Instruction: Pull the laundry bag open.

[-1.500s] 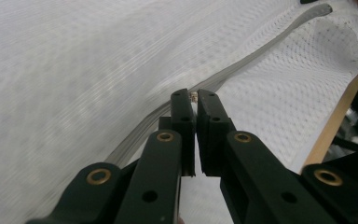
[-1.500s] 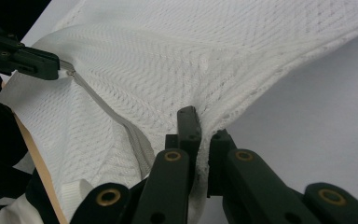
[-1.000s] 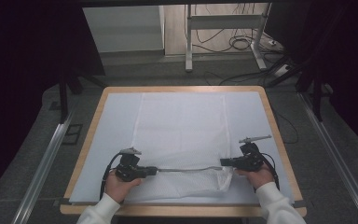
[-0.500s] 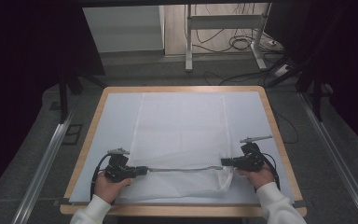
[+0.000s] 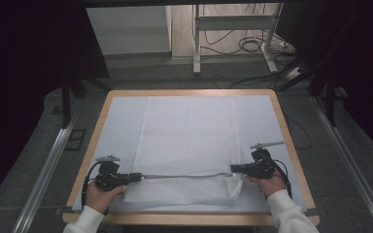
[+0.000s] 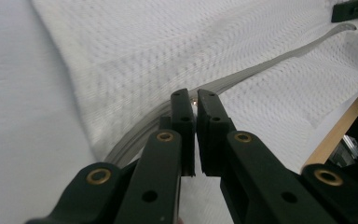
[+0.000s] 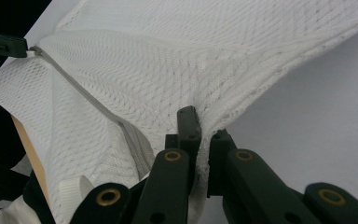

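A white textured cloth [image 5: 189, 131] lies flat on the table, its near part folded up toward me. The cloth's near edge [image 5: 184, 175] is stretched in a straight, taut line between my two grippers. My left gripper [image 5: 138, 177] is shut on the left end of that edge, seen close in the left gripper view [image 6: 196, 99] with the fabric [image 6: 168, 46] spreading beyond it. My right gripper [image 5: 233, 169] is shut on the right end, where cloth [image 7: 191, 56] bunches between its jaws [image 7: 200, 127]. Each gripper view shows the other gripper far off: right [image 6: 354, 9], left [image 7: 2, 45].
The table has a wooden rim [image 5: 291, 145] and a white cover sheet [image 5: 121, 126] under the cloth. Its front edge [image 5: 189, 218] runs just below my hands. Beyond the table are desk legs [image 5: 195, 43] and cables [image 5: 252, 46]; metal rails [image 5: 48, 170] flank it.
My left gripper has moved left along the table's near side with the cloth edge in it, stretching the edge longer and tighter. The right gripper has stayed where it was.
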Action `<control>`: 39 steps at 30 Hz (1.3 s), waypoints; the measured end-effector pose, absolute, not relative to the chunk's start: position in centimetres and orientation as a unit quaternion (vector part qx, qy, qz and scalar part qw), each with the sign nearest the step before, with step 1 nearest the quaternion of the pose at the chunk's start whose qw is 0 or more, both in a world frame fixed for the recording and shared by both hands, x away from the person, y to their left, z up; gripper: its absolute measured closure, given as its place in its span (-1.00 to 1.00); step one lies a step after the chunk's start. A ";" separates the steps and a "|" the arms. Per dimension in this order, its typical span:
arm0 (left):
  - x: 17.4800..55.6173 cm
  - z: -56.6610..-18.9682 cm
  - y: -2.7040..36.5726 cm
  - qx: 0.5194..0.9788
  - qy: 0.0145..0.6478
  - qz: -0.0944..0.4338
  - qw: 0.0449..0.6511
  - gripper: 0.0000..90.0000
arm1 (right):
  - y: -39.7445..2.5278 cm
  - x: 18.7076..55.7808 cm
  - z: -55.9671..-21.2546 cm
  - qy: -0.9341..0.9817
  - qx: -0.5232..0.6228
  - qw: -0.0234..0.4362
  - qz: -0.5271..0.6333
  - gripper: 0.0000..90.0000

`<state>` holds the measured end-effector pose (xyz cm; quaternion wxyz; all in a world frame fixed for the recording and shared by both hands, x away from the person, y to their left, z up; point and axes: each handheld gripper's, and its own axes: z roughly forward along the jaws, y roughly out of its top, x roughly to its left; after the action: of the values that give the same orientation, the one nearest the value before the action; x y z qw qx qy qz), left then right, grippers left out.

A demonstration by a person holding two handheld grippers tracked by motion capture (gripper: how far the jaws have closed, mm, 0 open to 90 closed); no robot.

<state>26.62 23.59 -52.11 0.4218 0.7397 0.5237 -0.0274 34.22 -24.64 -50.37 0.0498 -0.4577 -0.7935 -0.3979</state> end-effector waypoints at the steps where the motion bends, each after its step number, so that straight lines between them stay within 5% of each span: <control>1: 26.6 -52.1 23.8 0.738 0.525 -0.027 0.423 0.94 | -24.6 34.2 -50.4 -0.794 -0.458 0.048 -0.397 0.95; 39: 24.8 -53.2 28.3 0.720 0.567 0.004 0.401 0.92 | -24.4 34.3 -50.6 -0.799 -0.455 0.043 -0.391 0.95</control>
<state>24.79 28.35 -53.16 0.4008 0.7198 0.5667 0.0045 34.31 -24.41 -50.58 0.0432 -0.4551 -0.7989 -0.3908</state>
